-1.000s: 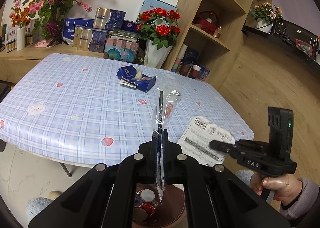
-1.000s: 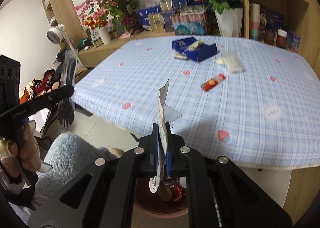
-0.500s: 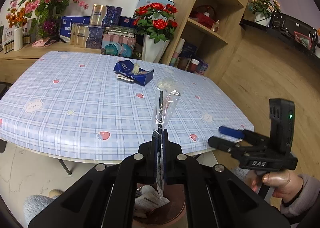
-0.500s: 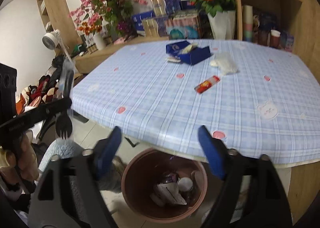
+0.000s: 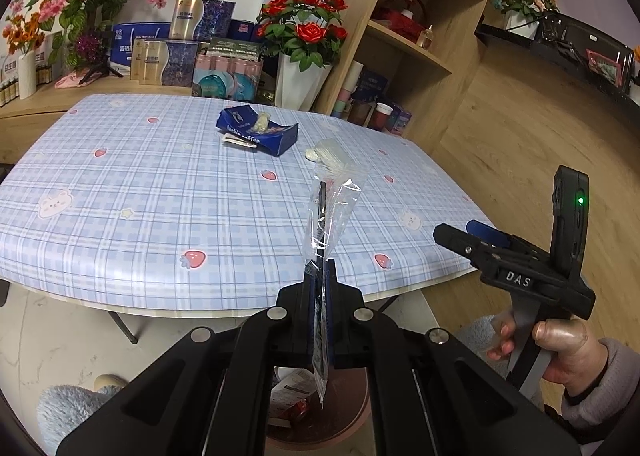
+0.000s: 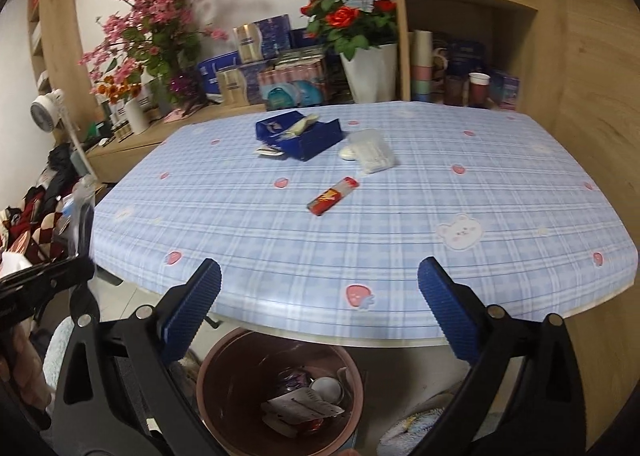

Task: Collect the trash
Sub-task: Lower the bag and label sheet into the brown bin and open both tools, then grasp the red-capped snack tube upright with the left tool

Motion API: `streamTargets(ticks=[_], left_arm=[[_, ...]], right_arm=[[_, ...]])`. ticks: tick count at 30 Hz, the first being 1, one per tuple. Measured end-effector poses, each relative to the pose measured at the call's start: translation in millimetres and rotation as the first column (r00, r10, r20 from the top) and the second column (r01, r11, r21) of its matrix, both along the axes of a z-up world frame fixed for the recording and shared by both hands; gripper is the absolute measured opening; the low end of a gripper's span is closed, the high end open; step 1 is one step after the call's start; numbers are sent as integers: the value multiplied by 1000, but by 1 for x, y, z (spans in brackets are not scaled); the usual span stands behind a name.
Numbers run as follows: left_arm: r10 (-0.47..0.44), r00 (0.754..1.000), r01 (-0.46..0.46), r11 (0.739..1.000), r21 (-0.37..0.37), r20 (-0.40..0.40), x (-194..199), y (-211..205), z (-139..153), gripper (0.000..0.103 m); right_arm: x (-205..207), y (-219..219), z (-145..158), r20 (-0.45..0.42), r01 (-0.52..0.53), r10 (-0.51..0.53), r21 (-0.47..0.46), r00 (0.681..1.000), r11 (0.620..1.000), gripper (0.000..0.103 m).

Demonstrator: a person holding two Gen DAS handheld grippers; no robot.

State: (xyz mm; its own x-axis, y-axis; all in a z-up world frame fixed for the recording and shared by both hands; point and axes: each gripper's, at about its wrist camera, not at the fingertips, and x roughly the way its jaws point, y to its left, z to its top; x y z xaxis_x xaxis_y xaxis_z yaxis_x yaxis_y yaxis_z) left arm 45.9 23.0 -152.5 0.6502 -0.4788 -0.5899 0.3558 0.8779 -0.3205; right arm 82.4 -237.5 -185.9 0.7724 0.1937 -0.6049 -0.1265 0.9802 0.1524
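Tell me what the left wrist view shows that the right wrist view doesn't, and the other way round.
Only the left wrist view: the left gripper shut on a clear plastic wrapper with a dark utensil inside, and a hand holding the right gripper, whose jaws are opening with nothing between them.
Only the right wrist view: a red snack wrapper on the tablecloth, and the open inside of the trash bin with a printed slip among the rubbish.
Both: the blue box, the clear packet beside it, the checked table.

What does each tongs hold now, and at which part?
Left tongs: a clear plastic wrapper with a black fork inside, pinched near its lower end. Right tongs: nothing, jaws opening.
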Motion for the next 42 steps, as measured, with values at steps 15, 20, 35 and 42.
streamTargets(ticks=[15, 20, 35, 42], left_arm=[[-59, 998, 58, 998, -27, -34, 1, -12, -6, 34], [-14, 1000, 14, 1000, -17, -13, 3, -6, -3, 50], [112, 993, -114, 991, 67, 29, 18, 8, 0, 95], [86, 995, -91, 989, 119, 46, 40, -6, 0, 97]], right_arm=[[-3, -8, -4, -3, 21, -21, 0, 1000, 1000, 97], [-3, -9, -4, -2, 30, -30, -7, 1000, 1000, 97], [10, -18, -9, -38, 45, -46, -27, 998, 999, 97], [22, -27, -8, -25, 53, -53, -23, 998, 998, 97]])
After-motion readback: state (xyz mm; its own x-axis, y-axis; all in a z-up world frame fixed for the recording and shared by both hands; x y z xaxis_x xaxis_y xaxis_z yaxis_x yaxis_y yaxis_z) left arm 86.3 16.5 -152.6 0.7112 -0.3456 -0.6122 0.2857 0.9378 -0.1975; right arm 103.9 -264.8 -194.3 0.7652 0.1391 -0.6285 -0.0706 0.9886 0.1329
